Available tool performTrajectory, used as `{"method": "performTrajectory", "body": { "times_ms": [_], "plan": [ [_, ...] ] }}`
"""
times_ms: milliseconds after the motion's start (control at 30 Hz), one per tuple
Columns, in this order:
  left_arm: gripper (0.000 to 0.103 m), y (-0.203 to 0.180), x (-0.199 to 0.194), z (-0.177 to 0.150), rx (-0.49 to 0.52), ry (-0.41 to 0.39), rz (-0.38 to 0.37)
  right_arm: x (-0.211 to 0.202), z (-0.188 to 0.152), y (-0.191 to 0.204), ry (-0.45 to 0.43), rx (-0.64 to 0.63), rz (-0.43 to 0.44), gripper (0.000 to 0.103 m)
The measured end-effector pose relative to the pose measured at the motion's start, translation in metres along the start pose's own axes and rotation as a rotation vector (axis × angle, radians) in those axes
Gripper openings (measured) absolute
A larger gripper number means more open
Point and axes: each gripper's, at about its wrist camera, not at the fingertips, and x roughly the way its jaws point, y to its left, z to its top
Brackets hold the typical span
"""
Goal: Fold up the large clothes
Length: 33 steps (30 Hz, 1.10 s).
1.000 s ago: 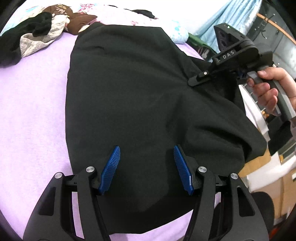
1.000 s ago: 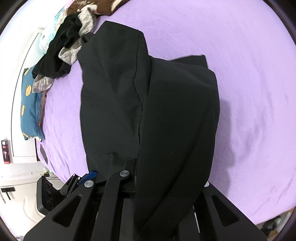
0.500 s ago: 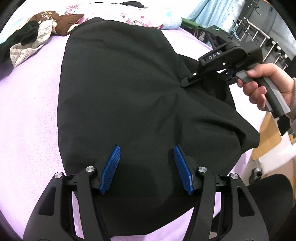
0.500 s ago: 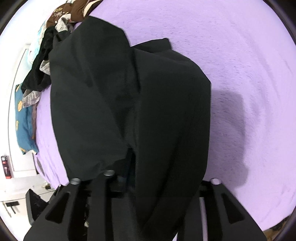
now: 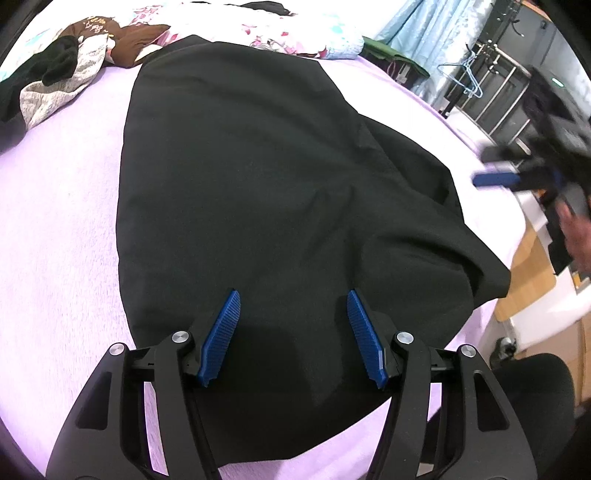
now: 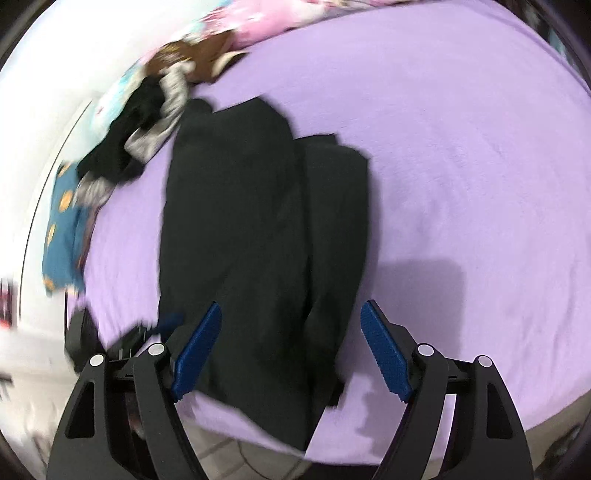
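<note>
A black garment lies folded lengthwise on a purple bed sheet; a second layer shows along its right side in the left wrist view, ending in a corner that reaches the bed's right edge. The near hem lies just inside the near edge of the bed.

Left gripper: jaws wide apart, holding nothing, poised above the near end of the garment; whether the blue pads touch the cloth cannot be told.

Right gripper: jaws likewise wide apart and empty. In its own view it stands over the end of the garment that droops past the bed edge toward the floor. In the left wrist view the right gripper appears blurred at the far right, clear of the cloth, with the hand below it.

Open room: bare sheet spreads broadly to the right of the garment in the right wrist view, and a wide band of sheet lies left of it in the left wrist view.

Crowded edges: a heap of clothes sits at the far left corner, near the garment's far end, and a floral pillow lies beyond that end. A blue cushion lies at the left margin of the right wrist view. A metal rack with a hanger stands off the bed on the right.
</note>
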Motion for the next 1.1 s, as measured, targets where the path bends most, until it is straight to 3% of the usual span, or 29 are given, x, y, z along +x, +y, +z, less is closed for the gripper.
{"method": "performTrajectory", "body": {
  "times_ms": [300, 600, 667, 867, 1100],
  "plan": [
    [0.058, -0.003, 0.000, -0.002, 0.007, 0.000, 0.003, 0.028, -0.038, -0.002, 0.058, -0.005, 0.059, 0.076],
    [0.058, -0.002, 0.003, -0.002, 0.003, 0.009, -0.002, 0.035, -0.054, -0.001, 0.050, -0.030, 0.119, 0.038],
    [0.058, -0.001, 0.004, -0.002, 0.007, 0.011, -0.002, 0.033, -0.057, -0.001, 0.036, -0.049, 0.139, 0.019],
    [0.058, -0.005, 0.001, -0.002, 0.022, 0.009, -0.015, 0.010, -0.060, 0.001, 0.010, -0.073, 0.119, 0.009],
    [0.058, -0.010, -0.003, -0.003, 0.071, 0.007, -0.024, -0.014, -0.048, -0.007, -0.011, -0.111, 0.079, 0.008]
  ]
}}
